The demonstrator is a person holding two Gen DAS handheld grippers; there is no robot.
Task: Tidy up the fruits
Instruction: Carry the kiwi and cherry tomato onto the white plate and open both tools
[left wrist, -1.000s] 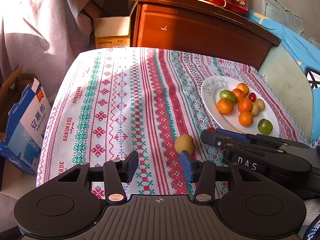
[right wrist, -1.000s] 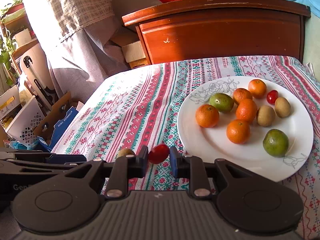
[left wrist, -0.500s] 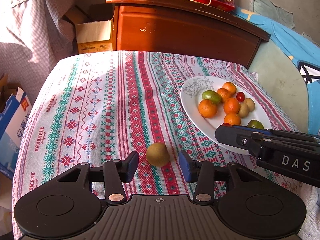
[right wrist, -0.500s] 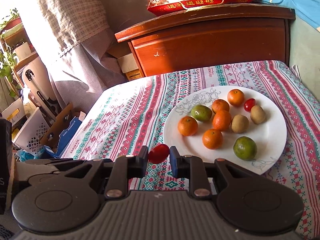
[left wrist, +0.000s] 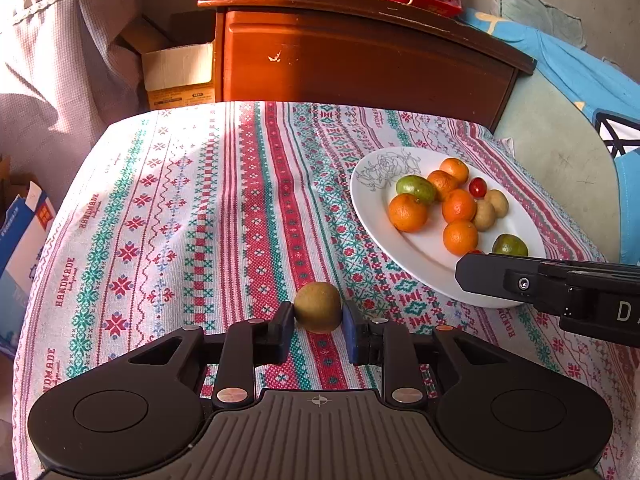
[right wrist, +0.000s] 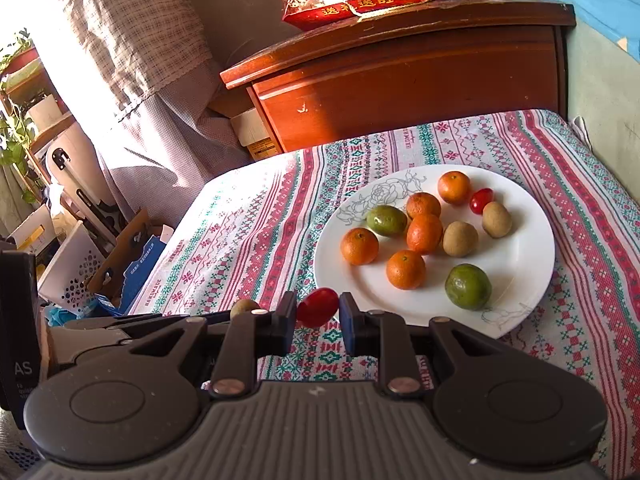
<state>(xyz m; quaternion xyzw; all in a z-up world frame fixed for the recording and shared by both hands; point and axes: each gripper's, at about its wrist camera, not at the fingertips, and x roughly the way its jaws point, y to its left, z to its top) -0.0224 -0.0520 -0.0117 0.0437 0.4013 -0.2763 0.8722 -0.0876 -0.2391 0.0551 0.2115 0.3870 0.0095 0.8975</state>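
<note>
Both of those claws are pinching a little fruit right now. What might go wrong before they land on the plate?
1. The left fingers clamp the round kiwi only at its sides; it may slip out and roll over the cloth.
2. The tomato in the right gripper is soft; too hard a pinch may burst it.
3. The plate is crowded with oranges; a dropped fruit may knock others rolling.

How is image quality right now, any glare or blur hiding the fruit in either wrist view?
Left wrist view: sharp, sunlight across the tablecloth, kiwi clearly lit. Right wrist view: window glare washes out the curtain at upper left, but the plate and cherry tomato stay sharp. Fisheye bends the edges in both.
</note>
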